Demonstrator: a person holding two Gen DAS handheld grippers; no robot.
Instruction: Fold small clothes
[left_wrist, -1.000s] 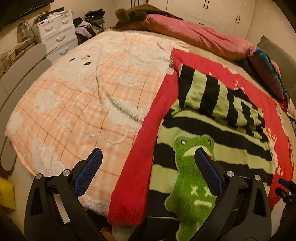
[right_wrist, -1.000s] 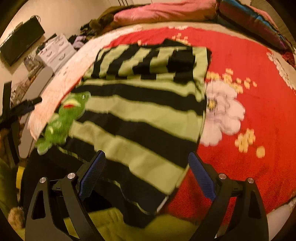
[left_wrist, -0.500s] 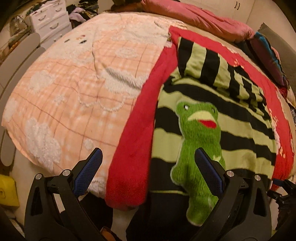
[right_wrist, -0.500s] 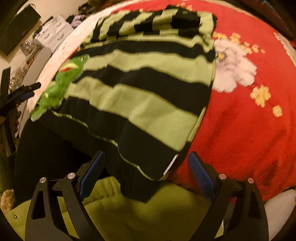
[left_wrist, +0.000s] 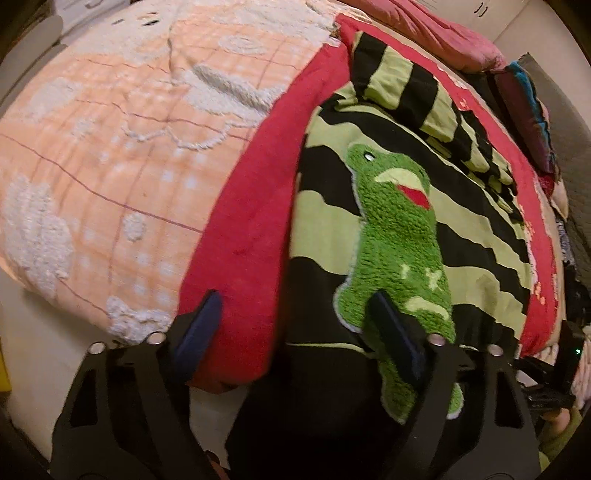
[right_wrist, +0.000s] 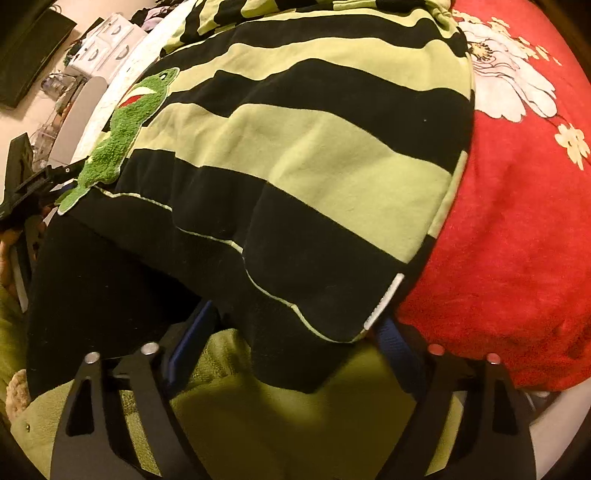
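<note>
At bed edge, sweater (right_wrist: 314, 155) hem overhangs; left gripper (left_wrist: 299, 325), right gripper (right_wrist: 291, 328) agape, empty.

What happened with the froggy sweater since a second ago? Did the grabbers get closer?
Yes. Both grabbers moved down toward the near hem of the striped sweater. The left gripper now has one finger beside the frog patch, and the right gripper sits at the hem corner. Both are open, holding nothing yet. The sweater lies as before on the red blanket.
</note>
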